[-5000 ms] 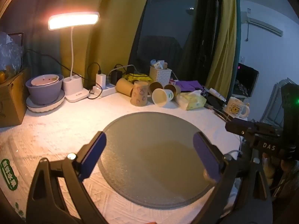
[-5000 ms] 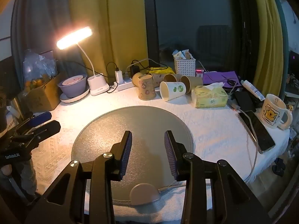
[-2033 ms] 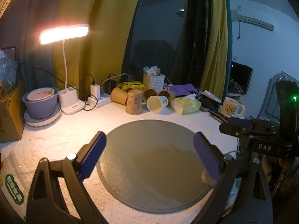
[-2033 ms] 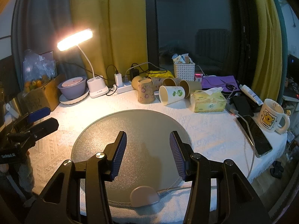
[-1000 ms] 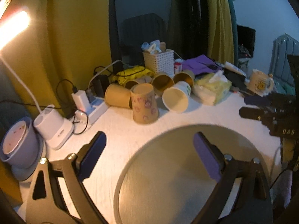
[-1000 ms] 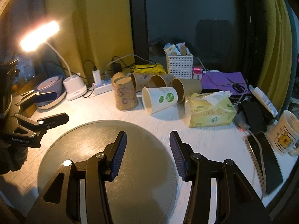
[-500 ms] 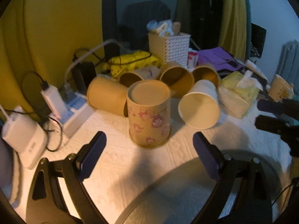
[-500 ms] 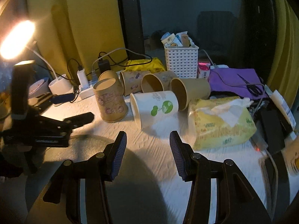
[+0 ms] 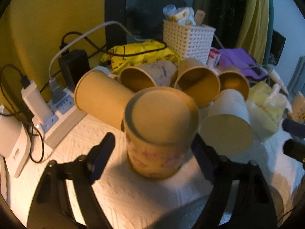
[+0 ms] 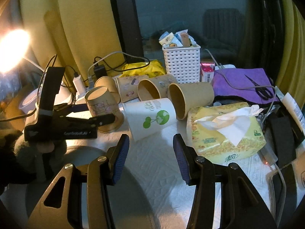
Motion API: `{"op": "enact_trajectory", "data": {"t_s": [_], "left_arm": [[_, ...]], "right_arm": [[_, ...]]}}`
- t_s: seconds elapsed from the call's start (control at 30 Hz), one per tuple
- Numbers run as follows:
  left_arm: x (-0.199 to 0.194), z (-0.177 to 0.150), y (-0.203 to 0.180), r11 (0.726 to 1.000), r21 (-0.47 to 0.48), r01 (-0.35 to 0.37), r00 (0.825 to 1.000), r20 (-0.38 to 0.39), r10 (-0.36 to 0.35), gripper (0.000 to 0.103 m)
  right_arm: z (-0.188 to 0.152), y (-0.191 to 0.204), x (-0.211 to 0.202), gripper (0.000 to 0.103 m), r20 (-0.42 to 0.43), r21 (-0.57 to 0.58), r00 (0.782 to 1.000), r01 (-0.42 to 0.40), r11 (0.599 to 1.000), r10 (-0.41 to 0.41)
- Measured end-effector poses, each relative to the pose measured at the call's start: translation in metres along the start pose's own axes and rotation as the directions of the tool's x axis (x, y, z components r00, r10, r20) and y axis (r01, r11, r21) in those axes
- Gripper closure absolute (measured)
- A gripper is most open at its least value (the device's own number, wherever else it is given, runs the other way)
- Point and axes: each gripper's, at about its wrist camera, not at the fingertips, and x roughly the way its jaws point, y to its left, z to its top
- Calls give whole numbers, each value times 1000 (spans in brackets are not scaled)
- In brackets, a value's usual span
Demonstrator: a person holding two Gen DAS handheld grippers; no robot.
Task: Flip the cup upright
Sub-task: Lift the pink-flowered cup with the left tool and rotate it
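A flower-print paper cup (image 9: 158, 133) stands upside down on the white cloth, its base facing up. My left gripper (image 9: 154, 150) is open, with one finger on each side of the cup and a gap on both. In the right wrist view the same cup (image 10: 103, 105) stands at the left with the left gripper (image 10: 95, 114) around it. My right gripper (image 10: 149, 152) is open and empty, just short of a white cup with a green tree print (image 10: 150, 118) lying on its side.
Several brown paper cups (image 10: 190, 97) lie on their sides behind. A yellow tissue pack (image 10: 225, 131) lies to the right, a white basket (image 10: 181, 63) at the back, a power strip with chargers (image 9: 55, 118) at the left. The grey round mat (image 10: 133, 190) is below my grippers.
Both grippers have moved forward from over the mat to the cups. My left gripper has come around the upside-down cup. The right gripper's jaws have opened wider.
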Motion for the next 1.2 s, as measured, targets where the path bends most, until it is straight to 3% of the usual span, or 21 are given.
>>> {"op": "enact_trajectory", "data": {"t_s": [0.03, 0.23, 0.63, 0.97, 1.2], "left_arm": [[5, 1, 1, 1000, 3, 8, 1000, -19, -8, 38], [3, 1, 8, 1000, -4, -3, 1000, -21, 3, 44], [-76, -24, -3, 985, 147, -92, 993, 90, 80, 44], [-154, -78, -29, 939, 279, -200, 968, 206, 145, 44], [-195, -127, -57, 872, 399, -284, 946, 262, 188, 44]], "right_arm": [[0, -1, 0, 53, -1, 2, 1000, 0, 1000, 0], [0, -3, -2, 53, -2, 10, 1000, 5, 1000, -5], [-12, 17, -35, 53, 11, 11, 1000, 28, 1000, -28], [-40, 50, -86, 52, 36, 2, 999, 19, 1000, -19], [-67, 71, -120, 52, 48, -3, 999, -1, 1000, 1]]}}
